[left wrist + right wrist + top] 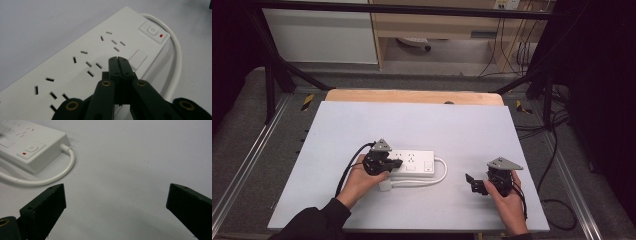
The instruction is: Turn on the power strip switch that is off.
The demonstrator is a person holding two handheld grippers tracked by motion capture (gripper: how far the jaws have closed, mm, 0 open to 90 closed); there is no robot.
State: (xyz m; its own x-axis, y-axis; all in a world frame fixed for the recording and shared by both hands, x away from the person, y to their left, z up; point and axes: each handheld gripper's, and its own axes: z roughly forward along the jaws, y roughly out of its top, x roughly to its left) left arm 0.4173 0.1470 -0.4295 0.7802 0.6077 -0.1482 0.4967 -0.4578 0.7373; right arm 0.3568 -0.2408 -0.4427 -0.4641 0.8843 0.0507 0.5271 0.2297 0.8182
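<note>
Left tool (117,61), jaws pressed together and holding nothing, hovered over the white power strip (412,162) lying mid-table (412,120). Right tool (475,184) waited wide open and empty, nearer on the right. Switch (152,30) apparently not yet pressed.

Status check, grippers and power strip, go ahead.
Left gripper shut, empty, over power strip. Right gripper open, empty, beside its cord. Nothing in the way.
</note>
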